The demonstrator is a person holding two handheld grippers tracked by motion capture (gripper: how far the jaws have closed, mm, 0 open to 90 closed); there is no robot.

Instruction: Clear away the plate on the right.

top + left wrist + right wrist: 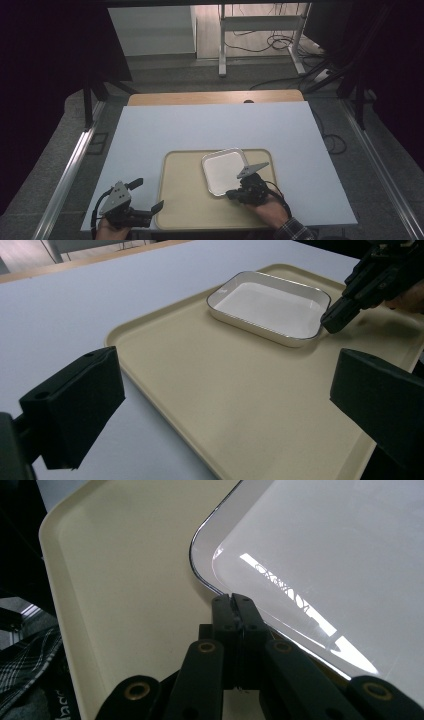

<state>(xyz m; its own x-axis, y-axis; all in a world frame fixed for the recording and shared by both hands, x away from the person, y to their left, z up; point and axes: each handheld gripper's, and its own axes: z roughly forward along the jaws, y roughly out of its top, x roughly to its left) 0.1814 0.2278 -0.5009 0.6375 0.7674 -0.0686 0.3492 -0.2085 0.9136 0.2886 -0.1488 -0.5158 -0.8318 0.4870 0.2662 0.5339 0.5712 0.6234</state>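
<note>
At the left edge of the white counter [150, 130], the left hand-held gripper [145, 197] hangs released, its jaws spread wide and gripping nothing; it sits just off the near left corner of the beige tray [185, 200]. In the left gripper view the two black jaws frame a bare stretch of tray [210, 390], with the white rectangular dish [272, 307] lying farther off.

Moving right, the tray rests flat on the counter near the person's side, and the dish [224, 170] sits inside it, toward the far right part, turned slightly askew to the tray's edges.

At the right, the right hand-held gripper [235, 194] is clenched on the dish's near rim; the right gripper view shows its jaws pressed together over the thin dark-lined edge [232, 600], close to a rounded corner.

The hold looks narrow and off-centre. If the dish is lifted from this one point, its weight would likely tilt it down on the far side, and the glossy rim could slide out of the jaws. A drag instead of a lift might shift the tray on the counter, since the left hand-held gripper is not steadying it.
</note>
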